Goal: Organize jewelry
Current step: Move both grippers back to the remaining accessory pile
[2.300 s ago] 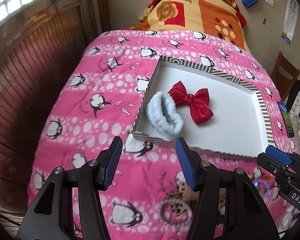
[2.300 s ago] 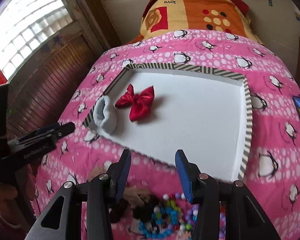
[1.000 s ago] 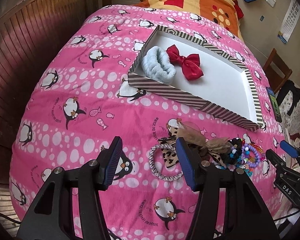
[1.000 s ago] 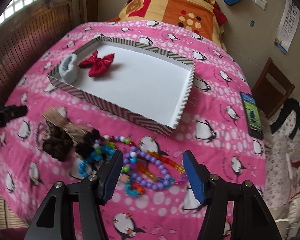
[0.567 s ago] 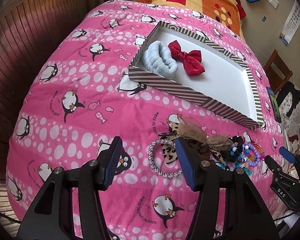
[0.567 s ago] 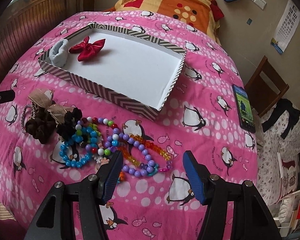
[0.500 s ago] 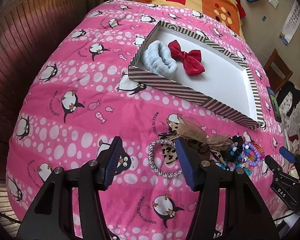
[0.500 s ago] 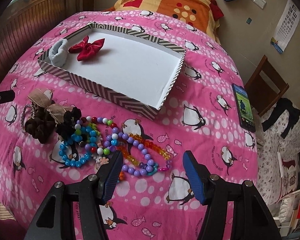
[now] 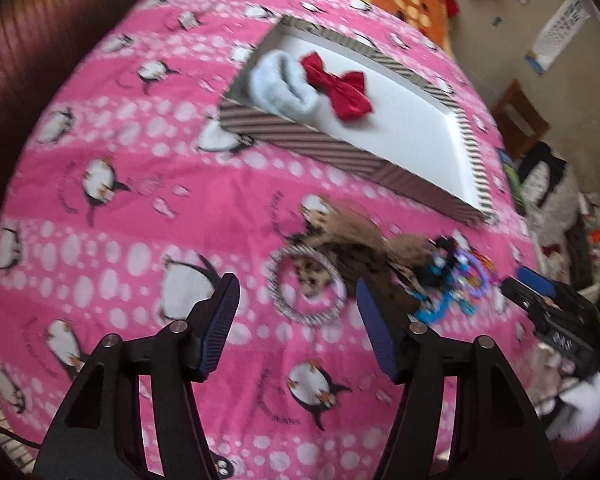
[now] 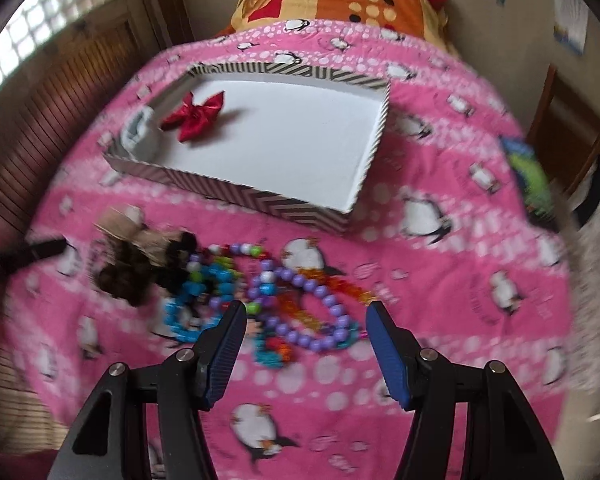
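Now your left gripper (image 9: 298, 300) is opening over the braided ring (image 9: 306, 286), pads clear of it. Your right gripper (image 10: 306, 320) hangs half open, empty, above the purple bead bracelet (image 10: 320, 308). Farther off, the striped tray (image 10: 260, 196) holds a red bow (image 10: 196, 116) and a blue scrunchie (image 9: 280, 88).

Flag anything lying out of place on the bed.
The beaded bracelets, brown hair ties and a braided ring lie tangled in a heap on the pink blanket, outside the striped tray, which holds only a red bow and a blue scrunchie.
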`<action>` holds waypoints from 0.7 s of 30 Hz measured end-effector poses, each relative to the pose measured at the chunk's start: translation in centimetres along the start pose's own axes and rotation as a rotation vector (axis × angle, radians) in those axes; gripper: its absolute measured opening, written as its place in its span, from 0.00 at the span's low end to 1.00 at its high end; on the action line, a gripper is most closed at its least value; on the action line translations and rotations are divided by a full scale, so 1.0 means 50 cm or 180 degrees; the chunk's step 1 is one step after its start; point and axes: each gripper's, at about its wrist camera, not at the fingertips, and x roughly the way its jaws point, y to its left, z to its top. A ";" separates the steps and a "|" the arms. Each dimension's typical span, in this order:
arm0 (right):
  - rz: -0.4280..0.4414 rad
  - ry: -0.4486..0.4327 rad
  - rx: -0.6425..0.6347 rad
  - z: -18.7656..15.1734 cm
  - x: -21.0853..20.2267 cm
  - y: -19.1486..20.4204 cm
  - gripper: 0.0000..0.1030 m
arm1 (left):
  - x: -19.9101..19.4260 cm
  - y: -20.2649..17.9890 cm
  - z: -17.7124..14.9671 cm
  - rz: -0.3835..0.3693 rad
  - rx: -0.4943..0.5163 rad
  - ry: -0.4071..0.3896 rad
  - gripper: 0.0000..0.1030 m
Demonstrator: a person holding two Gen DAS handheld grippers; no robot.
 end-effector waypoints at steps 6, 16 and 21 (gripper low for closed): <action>0.0208 0.0005 0.0010 0.004 0.007 0.013 0.58 | 0.012 0.001 -0.004 0.0028 -0.0022 0.0048 0.64; 0.0427 -0.0071 -0.0335 0.041 0.012 0.083 0.58 | 0.018 -0.012 0.001 0.0602 0.0082 -0.0080 0.64; 0.0461 -0.0033 -0.0451 0.051 0.023 0.114 0.58 | 0.025 0.001 -0.008 0.0614 -0.0015 -0.0022 0.64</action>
